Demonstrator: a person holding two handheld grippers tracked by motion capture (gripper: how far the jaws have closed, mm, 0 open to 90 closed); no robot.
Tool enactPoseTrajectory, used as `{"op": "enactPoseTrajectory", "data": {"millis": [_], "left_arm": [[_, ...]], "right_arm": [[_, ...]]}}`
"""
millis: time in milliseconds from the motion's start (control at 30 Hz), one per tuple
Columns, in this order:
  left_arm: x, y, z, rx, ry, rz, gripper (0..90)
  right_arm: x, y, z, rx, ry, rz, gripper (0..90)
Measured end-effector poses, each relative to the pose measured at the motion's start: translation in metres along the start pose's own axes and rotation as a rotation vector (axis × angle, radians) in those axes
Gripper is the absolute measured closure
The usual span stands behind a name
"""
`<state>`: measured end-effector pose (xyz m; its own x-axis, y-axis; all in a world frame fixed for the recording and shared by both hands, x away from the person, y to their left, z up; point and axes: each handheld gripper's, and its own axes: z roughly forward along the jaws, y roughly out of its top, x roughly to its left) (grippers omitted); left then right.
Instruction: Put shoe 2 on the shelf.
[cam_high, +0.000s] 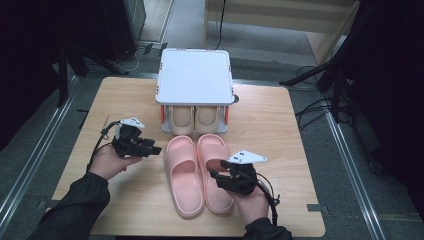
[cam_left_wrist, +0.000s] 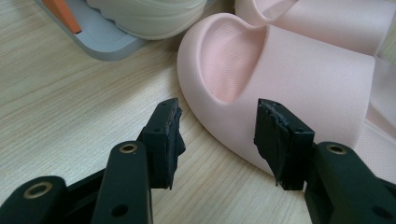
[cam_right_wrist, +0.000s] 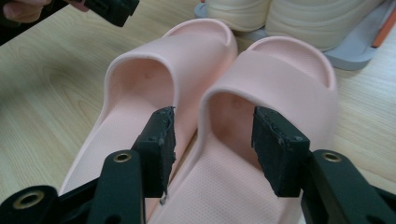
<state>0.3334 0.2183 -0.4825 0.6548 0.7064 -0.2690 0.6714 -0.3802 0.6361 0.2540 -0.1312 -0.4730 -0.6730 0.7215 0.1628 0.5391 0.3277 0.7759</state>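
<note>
Ahead of my right gripper (cam_high: 219, 176), spread empty like the left gripper (cam_high: 156, 146), the pink slippers (cam_high: 199, 172) are lying touching, so I am risking nudging both.

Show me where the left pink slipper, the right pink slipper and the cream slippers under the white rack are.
left pink slipper (cam_high: 181, 161): high view, on its strap.
right pink slipper (cam_high: 213, 149): high view, on its strap.
cream slippers (cam_high: 182, 119): high view, on the toe of the left one.

Open left claw (cam_left_wrist: 217, 135) just beside pink slipper (cam_left_wrist: 289, 79) toe on wooden table (cam_left_wrist: 60, 102), nothing gripped.
</note>
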Motion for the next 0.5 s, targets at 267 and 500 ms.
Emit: {"op": "enactPoseTrajectory", "data": {"millis": [267,500], "left_arm": [[0.000,0.000,0.000,0.000,-0.001,-0.002,49.0],[-0.001,-0.001,-0.001,-0.002,0.001,-0.004,48.7]], "right_arm": [[0.011,-0.004,0.016,0.041,0.013,-0.023,47.8],[0.016,-0.006,0.030,0.047,0.001,-0.018,46.0]]}}
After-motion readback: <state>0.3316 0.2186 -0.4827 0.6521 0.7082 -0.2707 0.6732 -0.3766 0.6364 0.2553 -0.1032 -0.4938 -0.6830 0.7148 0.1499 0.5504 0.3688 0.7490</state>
